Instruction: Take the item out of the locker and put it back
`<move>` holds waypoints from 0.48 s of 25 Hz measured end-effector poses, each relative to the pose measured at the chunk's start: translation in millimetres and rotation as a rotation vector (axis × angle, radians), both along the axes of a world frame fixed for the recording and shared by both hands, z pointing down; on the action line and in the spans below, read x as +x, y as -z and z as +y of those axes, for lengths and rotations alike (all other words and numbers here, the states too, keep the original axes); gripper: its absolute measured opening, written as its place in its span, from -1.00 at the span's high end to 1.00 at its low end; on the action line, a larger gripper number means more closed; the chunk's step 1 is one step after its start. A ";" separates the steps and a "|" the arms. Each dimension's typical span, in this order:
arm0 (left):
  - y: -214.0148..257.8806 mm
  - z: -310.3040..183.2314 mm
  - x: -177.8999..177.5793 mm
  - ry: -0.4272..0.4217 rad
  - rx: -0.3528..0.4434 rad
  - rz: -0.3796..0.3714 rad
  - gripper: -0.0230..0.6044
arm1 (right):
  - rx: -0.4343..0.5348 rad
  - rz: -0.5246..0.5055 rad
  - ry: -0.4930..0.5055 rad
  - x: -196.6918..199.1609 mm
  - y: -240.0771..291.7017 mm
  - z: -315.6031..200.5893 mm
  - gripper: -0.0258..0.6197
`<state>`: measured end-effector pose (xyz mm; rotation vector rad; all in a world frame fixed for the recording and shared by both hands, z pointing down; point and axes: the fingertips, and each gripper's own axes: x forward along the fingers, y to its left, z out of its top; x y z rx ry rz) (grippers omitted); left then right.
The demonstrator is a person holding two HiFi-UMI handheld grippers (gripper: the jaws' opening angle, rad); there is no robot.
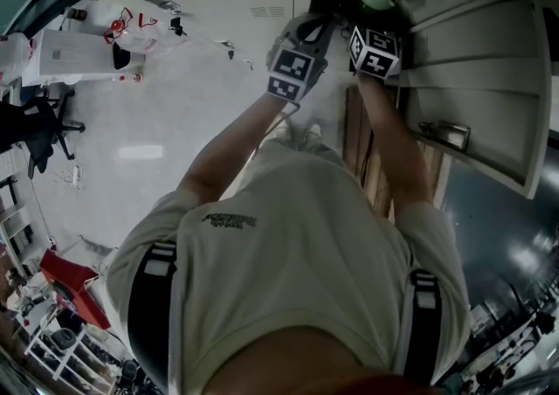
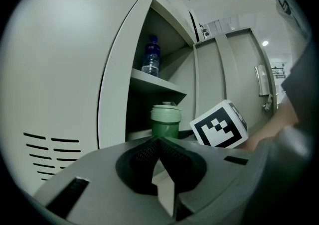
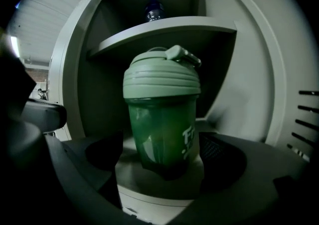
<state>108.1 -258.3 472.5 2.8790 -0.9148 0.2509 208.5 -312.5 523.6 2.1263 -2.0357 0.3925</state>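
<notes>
nearest me, my right gripper [image 3: 162, 162] has its jaws spread wide, one on each side of the green shaker cup [image 3: 160, 119], not pressing it. i count one locker [image 3: 259, 69] with its door [image 1: 489, 96] swung open, one shelf [image 3: 164, 27], two grippers, one cup and one water bottle [image 2: 151, 57]. both arms reach out to the locker mouth. my left gripper [image 2: 159, 142] is beside the right, jaws closed and empty. the cup stands upright under the shelf; the bottle stands on it.
</notes>
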 end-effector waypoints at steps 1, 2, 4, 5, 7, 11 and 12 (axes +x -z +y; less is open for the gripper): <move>0.5 0.8 -1.3 0.002 0.001 0.000 0.89 | -0.005 -0.010 -0.007 2.2 -0.2 3.4 -0.59; 1.3 1.7 -2.9 0.004 0.002 0.000 0.89 | -0.009 -0.019 -0.013 3.8 0.4 7.4 -0.59; 4.5 4.1 -5.9 0.008 0.007 0.001 0.89 | -0.002 -0.035 -0.018 5.6 5.0 16.3 -0.59; 6.9 5.6 -7.0 0.009 0.010 0.003 0.89 | 0.002 -0.039 -0.018 6.6 8.5 21.1 -0.58; 13.1 8.3 -9.1 0.014 0.016 0.009 0.89 | 0.008 -0.036 -0.015 8.6 16.5 30.7 -0.58; 28.2 11.8 -15.0 0.029 0.029 0.018 0.89 | 0.041 -0.011 0.029 2.8 44.3 48.0 -0.58; 32.0 12.4 -16.1 0.031 0.031 0.020 0.89 | 0.055 -0.001 0.042 1.0 52.2 52.3 -0.58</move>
